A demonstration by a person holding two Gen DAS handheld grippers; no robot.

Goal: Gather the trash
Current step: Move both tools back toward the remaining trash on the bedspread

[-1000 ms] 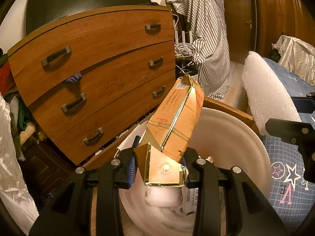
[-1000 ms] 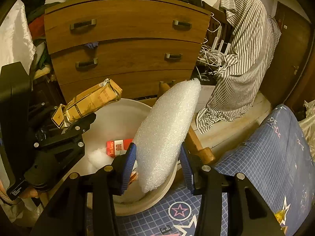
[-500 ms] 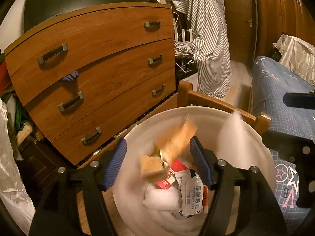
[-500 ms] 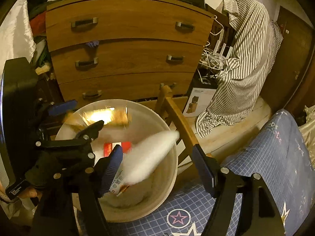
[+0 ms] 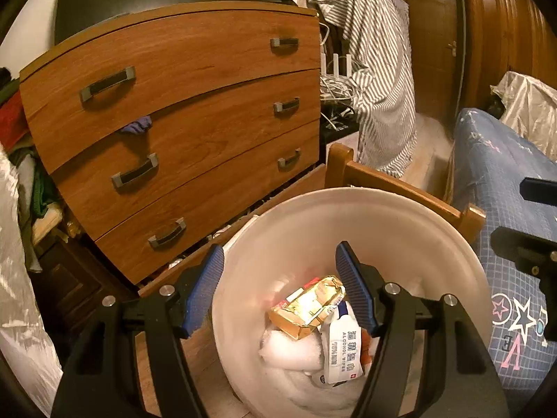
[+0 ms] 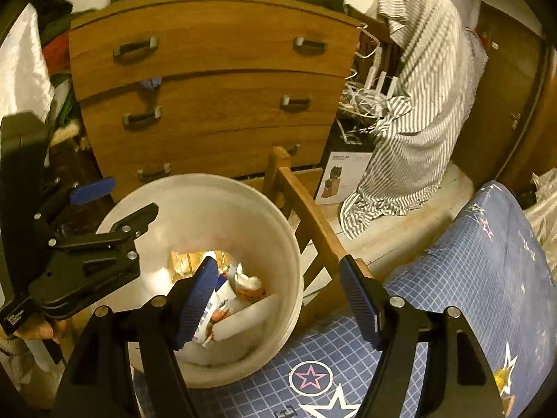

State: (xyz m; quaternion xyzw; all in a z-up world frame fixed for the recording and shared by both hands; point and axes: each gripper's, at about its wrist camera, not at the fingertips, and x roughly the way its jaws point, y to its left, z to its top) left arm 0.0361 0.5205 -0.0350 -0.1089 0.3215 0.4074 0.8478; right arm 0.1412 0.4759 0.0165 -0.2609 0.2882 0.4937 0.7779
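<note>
Left wrist view puts your trash right below you: the gold carton [image 5: 308, 308] is lying on its side inside the white bin [image 5: 348, 209], on top of a white foam lump [image 5: 289, 348] and touching an alcohol wipes packet [image 5: 343, 348] just to its right. Your left gripper [image 5: 280, 287] hangs over the bin's mouth with its jaws spread apart, having just been opening, and nothing sits between the blue pads [image 5: 205, 285]; the carton is well below them. From the right wrist, your right gripper [image 6: 278, 303] is spread wide too, its jaws also having just been opening, and the gap frames the bin's near rim [image 6: 296, 278] and the wooden rail [image 6: 313, 230] beside it, gripping nothing. Down in the bin from this side you see a white foam sheet [image 6: 243, 320] leaning against the inner wall, with mixed packets around it and the gold carton [image 6: 191, 261] at the far side of the pile. The left gripper shows at the left edge of this view [image 6: 90, 216], held in a hand [image 6: 38, 329]. Beyond the bin stands a wooden chest of drawers [image 5: 174, 104], a striped shirt [image 6: 417, 122] draped to its right, and a blue star-patterned cover [image 6: 470, 278] near your right side.
</note>
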